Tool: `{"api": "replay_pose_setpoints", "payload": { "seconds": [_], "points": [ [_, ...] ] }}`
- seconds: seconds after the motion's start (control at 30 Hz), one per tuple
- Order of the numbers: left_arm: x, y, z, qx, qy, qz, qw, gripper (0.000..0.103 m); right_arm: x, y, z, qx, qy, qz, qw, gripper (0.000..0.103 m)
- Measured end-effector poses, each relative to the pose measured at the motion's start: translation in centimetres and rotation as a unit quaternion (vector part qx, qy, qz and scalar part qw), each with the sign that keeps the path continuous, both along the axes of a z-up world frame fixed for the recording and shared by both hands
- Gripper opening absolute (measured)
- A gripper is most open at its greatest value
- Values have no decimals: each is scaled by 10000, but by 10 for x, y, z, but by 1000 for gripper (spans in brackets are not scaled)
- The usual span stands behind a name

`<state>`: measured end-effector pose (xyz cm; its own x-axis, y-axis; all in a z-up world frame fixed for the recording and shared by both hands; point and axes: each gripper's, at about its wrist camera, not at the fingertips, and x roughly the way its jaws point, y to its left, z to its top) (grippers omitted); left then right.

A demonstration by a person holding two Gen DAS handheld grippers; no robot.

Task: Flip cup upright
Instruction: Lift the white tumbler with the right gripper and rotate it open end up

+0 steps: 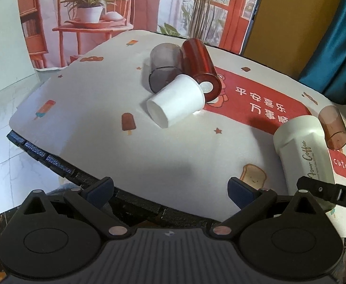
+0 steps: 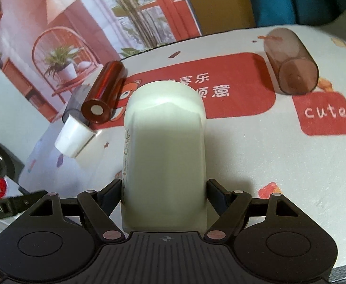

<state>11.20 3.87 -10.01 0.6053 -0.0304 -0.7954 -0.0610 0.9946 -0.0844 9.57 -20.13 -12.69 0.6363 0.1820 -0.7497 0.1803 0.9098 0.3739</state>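
A tall cream cup (image 2: pixel 164 146) with script lettering lies on its side on the patterned tablecloth (image 2: pixel 279 156). My right gripper (image 2: pixel 164 191) is closed on it, one finger against each side near its end. The same cup shows at the right of the left wrist view (image 1: pixel 303 146), with the right gripper's finger (image 1: pixel 324 189) at it. My left gripper (image 1: pixel 170 189) is open and empty above the table's near edge, well short of the cups.
Other cups lie on their sides: a small white cup (image 1: pixel 176 100), a red tumbler (image 1: pixel 200 64) and a grey translucent cup (image 1: pixel 164 65) clustered mid-table, and a brown translucent tumbler (image 2: pixel 291 62) at far right. A printed backdrop (image 1: pixel 97 11) hangs behind. The table edge (image 1: pixel 54 163) is near left.
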Motion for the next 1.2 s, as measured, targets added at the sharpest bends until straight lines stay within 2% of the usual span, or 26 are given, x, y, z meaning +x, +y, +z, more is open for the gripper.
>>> {"api": "replay_pose_setpoints", "payload": {
  "seconds": [0.23,0.57,0.67,0.77,0.87,1.0,1.07,1.2],
  "points": [
    [2,2,-2,-42,119,60,9999,103,2,13,0,-367,15,223,9991,74],
    [3,-4,-5,24,190,-39,9998,103,1,11,-1,-390,-11,260,9989,74],
    [4,-4,-6,35,236,-35,9997,103,1,14,2,-575,-62,339,9978,74],
    [13,-4,-2,-15,392,80,9992,103,-1,20,8,-1015,-245,488,9933,74],
    [33,-7,14,-552,429,98,9975,103,-1,17,9,-1041,-309,527,9927,74],
    [66,-40,36,-1296,259,-475,9901,102,1,12,8,-911,-296,536,9940,74],
    [82,-62,36,-1509,182,-766,9854,102,1,12,8,-925,-293,572,9936,74],
    [109,-94,19,-1838,689,-1121,9741,91,2,10,8,-906,-279,657,9933,74]
  ]
}}
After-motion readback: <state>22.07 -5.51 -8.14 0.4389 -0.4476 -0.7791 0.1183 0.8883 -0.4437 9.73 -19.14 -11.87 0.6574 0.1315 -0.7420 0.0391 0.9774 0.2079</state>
